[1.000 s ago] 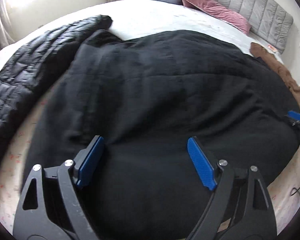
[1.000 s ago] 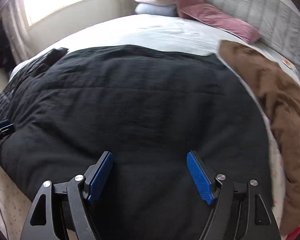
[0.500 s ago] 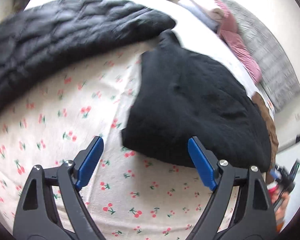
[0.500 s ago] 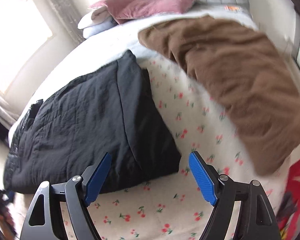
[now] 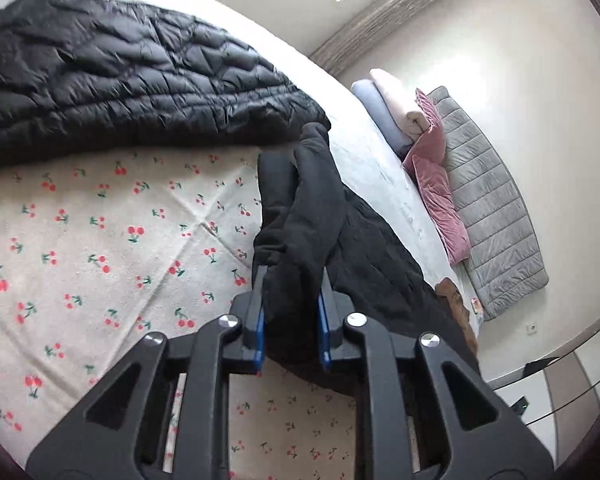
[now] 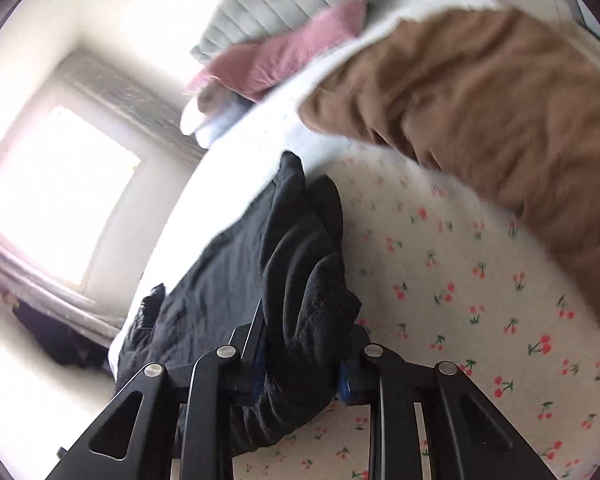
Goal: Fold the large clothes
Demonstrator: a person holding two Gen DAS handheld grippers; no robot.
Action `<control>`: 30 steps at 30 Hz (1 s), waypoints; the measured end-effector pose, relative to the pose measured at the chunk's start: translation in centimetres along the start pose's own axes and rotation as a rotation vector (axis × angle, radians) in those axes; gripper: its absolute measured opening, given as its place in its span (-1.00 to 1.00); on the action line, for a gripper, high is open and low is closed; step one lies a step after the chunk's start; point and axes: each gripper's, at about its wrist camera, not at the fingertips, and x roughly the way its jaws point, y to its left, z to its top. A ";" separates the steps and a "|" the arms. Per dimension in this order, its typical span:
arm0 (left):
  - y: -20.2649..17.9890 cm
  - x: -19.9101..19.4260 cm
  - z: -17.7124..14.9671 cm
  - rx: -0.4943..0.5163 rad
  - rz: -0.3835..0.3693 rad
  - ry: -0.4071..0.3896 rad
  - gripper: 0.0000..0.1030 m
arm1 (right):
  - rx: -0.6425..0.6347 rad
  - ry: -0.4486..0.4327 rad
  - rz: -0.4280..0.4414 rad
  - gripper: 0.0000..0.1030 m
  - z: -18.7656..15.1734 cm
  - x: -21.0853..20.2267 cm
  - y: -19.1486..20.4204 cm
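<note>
Both tools' jaws have just been closing: left tool (image 5: 290, 316) and right tool (image 6: 300, 348) each pinch a bunched edge of the black garment (image 5: 364, 248), which trails ahead across the bed (image 5: 100, 240).

bed: cherry-print sheet (image 5: 100, 248) | pink pillow (image 5: 440, 192) | grey headboard (image 5: 496, 216) | window (image 6: 56, 196)

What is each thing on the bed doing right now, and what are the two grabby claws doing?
Left gripper: just closed, fingers pinching the black garment.
Right gripper: just closed, fingers pinching the same garment.
Black garment: bunched up at both gripped ends, the rest lying on the bed.
Puffer jacket: spread flat, untouched.
Brown garment: lying loose, unfolded.
Pink pillow: leaning on the headboard.
Cherry sheet: spread out, lightly creased.
</note>
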 end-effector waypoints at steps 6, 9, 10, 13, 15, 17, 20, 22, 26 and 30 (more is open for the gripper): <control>4.4 4.2 -4.0 0.108 0.238 0.075 -0.21 | -0.056 0.151 -0.225 -0.13 -2.2 3.6 -2.9; 2.1 3.4 -3.7 0.273 0.342 0.028 0.12 | -0.110 0.088 -0.297 0.25 -2.5 2.2 -2.3; 1.5 2.9 -3.4 0.294 0.342 0.060 0.14 | -0.140 0.078 -0.316 0.25 -2.5 1.3 -1.5; -0.1 0.3 -3.1 0.289 0.316 0.111 0.44 | -0.262 0.042 -0.337 0.30 -3.1 -2.2 2.1; -1.2 -1.8 -3.7 0.279 0.314 0.094 0.62 | -0.333 0.002 -0.325 0.45 -4.3 -5.1 4.5; -2.6 -3.7 -4.8 0.286 0.317 0.087 0.65 | -0.390 -0.035 -0.304 0.65 -5.8 -8.0 6.9; -5.2 -5.0 -7.1 0.354 0.354 0.095 0.81 | -0.489 -0.033 -0.242 0.79 -9.2 -11.0 10.5; -7.1 -5.7 -9.4 0.429 0.383 0.102 0.97 | -0.540 -0.023 -0.236 0.84 -12.0 -12.4 12.3; -9.8 -6.2 -14.0 0.527 0.394 0.127 0.99 | -0.569 0.007 -0.219 0.93 -16.5 -12.2 13.9; -11.1 -5.4 -17.8 0.609 0.373 0.182 0.99 | -0.646 0.049 -0.288 0.93 -20.4 -10.0 14.4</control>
